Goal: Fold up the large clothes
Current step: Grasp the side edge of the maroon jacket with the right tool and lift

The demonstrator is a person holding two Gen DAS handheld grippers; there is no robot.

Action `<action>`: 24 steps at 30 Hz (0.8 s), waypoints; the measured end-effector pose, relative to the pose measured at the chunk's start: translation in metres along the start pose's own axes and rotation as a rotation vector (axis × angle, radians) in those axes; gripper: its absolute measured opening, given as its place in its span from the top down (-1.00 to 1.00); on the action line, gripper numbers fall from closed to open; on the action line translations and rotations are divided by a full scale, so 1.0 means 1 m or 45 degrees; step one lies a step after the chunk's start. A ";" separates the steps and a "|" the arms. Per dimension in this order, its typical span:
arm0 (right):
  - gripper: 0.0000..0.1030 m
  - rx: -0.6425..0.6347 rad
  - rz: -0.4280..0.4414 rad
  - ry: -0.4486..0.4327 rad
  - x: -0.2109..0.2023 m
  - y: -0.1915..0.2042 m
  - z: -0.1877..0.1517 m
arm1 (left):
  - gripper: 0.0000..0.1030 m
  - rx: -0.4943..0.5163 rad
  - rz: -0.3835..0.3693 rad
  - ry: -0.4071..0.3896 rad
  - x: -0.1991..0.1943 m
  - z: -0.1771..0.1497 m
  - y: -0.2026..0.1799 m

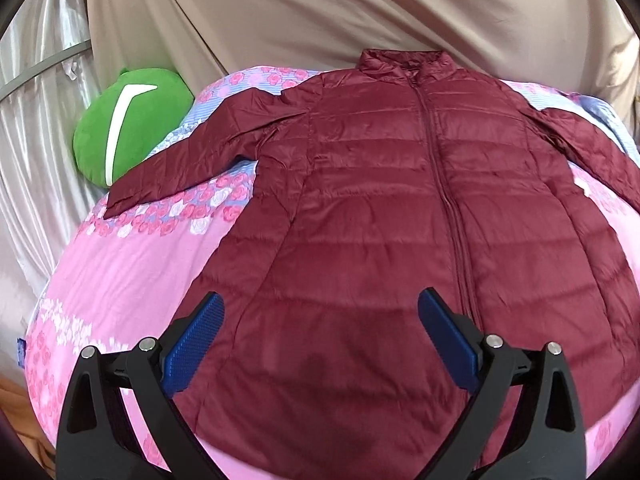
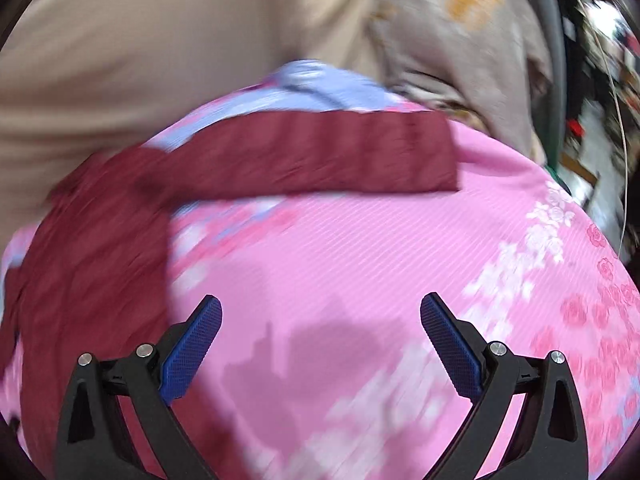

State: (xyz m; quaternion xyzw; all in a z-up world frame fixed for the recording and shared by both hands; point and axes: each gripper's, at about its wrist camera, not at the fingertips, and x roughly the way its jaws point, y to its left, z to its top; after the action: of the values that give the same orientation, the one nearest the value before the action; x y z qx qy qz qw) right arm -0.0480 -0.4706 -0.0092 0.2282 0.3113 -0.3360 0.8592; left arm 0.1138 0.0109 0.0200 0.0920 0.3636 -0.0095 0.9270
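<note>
Maroon quilted jacket [image 1: 380, 200] on a pink, rose-patterned bedsheet [image 1: 132, 264], beside a green cushion [image 1: 132, 120]; claw pads [image 1: 192, 344] blue.

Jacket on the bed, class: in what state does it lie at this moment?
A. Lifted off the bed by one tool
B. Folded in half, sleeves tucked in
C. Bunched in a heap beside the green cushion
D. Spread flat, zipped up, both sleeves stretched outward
D: the maroon jacket lies flat on the pink floral bedcover, zip closed, sleeves out to each side; both tools are open and hold nothing.

pink floral bedsheet [image 1: 120, 272], beige curtain [image 1: 320, 12] bkgd
</note>
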 end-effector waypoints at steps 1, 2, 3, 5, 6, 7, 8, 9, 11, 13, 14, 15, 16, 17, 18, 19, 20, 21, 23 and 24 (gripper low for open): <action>-0.90 0.034 -0.019 -0.002 0.009 -0.010 0.010 | -0.85 -0.009 0.003 0.010 0.006 0.003 -0.001; -0.90 0.071 -0.034 -0.007 0.018 -0.021 0.020 | -0.85 -0.017 0.001 0.022 0.012 0.006 -0.001; -0.90 0.123 -0.044 -0.016 0.029 -0.037 0.034 | -0.85 -0.030 -0.002 0.039 0.020 0.010 -0.001; -0.90 0.194 -0.049 -0.024 0.045 -0.056 0.050 | -0.85 -0.043 -0.003 0.062 0.031 0.015 -0.001; -0.90 0.246 -0.075 -0.033 0.055 -0.070 0.060 | -0.85 -0.051 -0.001 0.075 0.038 0.018 -0.001; -0.90 0.268 -0.083 -0.037 0.062 -0.077 0.067 | -0.85 -0.056 0.000 0.082 0.043 0.020 -0.001; -0.90 0.288 -0.091 -0.036 0.071 -0.085 0.075 | -0.85 -0.059 0.000 0.089 0.050 0.023 -0.001; -0.90 0.312 -0.111 -0.038 0.080 -0.093 0.082 | -0.85 -0.059 0.002 0.096 0.054 0.025 -0.001; -0.90 0.348 -0.112 -0.030 0.096 -0.104 0.091 | -0.85 -0.060 -0.001 0.107 0.063 0.030 0.000; -0.84 0.386 -0.059 0.010 0.114 -0.112 0.099 | -0.85 -0.062 -0.001 0.126 0.073 0.035 0.003; -0.62 0.405 -0.025 0.029 0.122 -0.113 0.101 | -0.85 -0.064 -0.005 0.132 0.077 0.037 0.004; -0.46 0.424 0.015 0.056 0.132 -0.113 0.104 | -0.85 -0.067 -0.010 0.138 0.081 0.040 0.006; -0.15 0.431 0.029 0.080 0.139 -0.111 0.106 | -0.85 -0.069 -0.015 0.142 0.084 0.042 0.007; 0.27 0.429 0.041 0.093 0.144 -0.107 0.109 | -0.85 -0.073 -0.025 0.145 0.086 0.044 0.008; 0.52 0.410 0.068 0.098 0.147 -0.098 0.114 | -0.85 -0.079 -0.045 0.150 0.090 0.047 0.010; 0.78 0.392 0.083 0.098 0.148 -0.089 0.118 | -0.85 -0.080 -0.052 0.151 0.091 0.049 0.011; 0.79 0.375 0.091 0.081 0.144 -0.078 0.123 | -0.85 -0.080 -0.057 0.151 0.092 0.050 0.012; 0.81 0.341 0.114 0.018 0.133 -0.058 0.133 | -0.85 -0.074 -0.049 0.144 0.094 0.053 0.012; 0.85 0.254 0.182 -0.072 0.111 -0.021 0.146 | -0.84 -0.058 -0.030 0.122 0.095 0.057 0.012; 0.85 0.175 0.248 -0.136 0.090 0.013 0.155 | -0.84 -0.050 -0.022 0.105 0.094 0.060 0.012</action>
State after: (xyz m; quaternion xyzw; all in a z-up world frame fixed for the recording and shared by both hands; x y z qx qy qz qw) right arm 0.0728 -0.5946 0.0396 0.2976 0.2178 -0.2833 0.8853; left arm 0.2244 0.0167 0.0018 0.0708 0.4023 -0.0066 0.9127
